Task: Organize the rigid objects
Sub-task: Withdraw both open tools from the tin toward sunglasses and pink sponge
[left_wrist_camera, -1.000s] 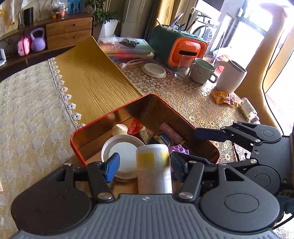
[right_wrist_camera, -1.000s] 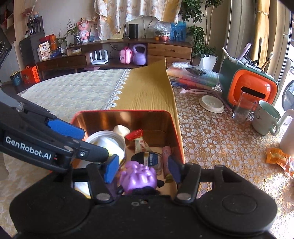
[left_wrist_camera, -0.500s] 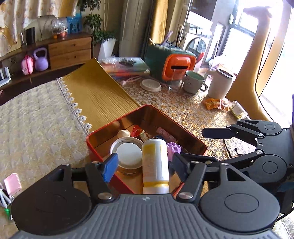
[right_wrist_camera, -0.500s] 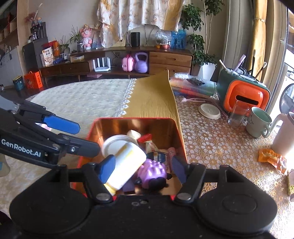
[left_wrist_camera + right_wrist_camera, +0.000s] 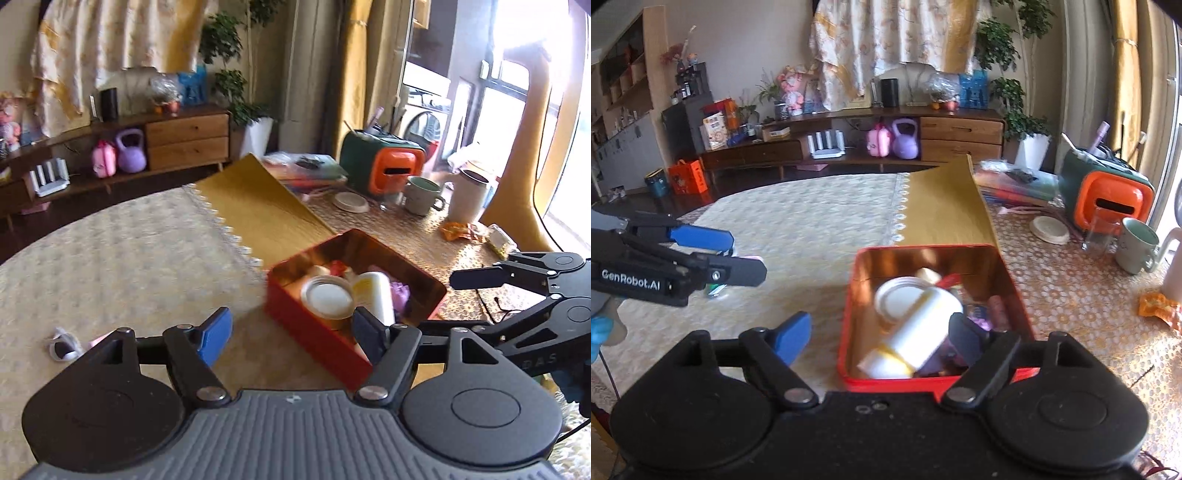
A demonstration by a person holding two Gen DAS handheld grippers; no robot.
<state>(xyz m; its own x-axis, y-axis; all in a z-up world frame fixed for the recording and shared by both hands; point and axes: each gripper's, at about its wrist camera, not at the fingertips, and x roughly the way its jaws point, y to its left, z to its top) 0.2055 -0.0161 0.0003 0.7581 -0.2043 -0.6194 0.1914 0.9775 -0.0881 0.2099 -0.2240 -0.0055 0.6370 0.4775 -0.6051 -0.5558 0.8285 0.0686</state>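
Note:
A red tin box [image 5: 317, 334] [image 5: 846, 332] stands on the table. Inside lie a white-and-yellow bottle [image 5: 375, 295] [image 5: 916, 332], a round white-lidded jar [image 5: 327, 297] [image 5: 895, 295], a purple toy [image 5: 400, 293] and small packets. My left gripper [image 5: 291, 334] is open and empty, above and left of the box. My right gripper [image 5: 879, 332] is open and empty, above the box's near left edge. Each gripper shows in the other's view: the right one [image 5: 517, 288], the left one [image 5: 701, 251].
Small items lie on the cream cloth at the left [image 5: 64, 345] [image 5: 716, 288]. A gold runner [image 5: 258, 210] lies behind the box. At the far right stand an orange-and-green holder [image 5: 384, 166], a mug [image 5: 421, 190], a glass [image 5: 1100, 230], a white jug [image 5: 467, 195], a lid [image 5: 351, 201] and wrappers [image 5: 458, 230].
Both grippers have pulled up and back to the left, away from the box. The bottle my left gripper had between its fingers now lies in the box.

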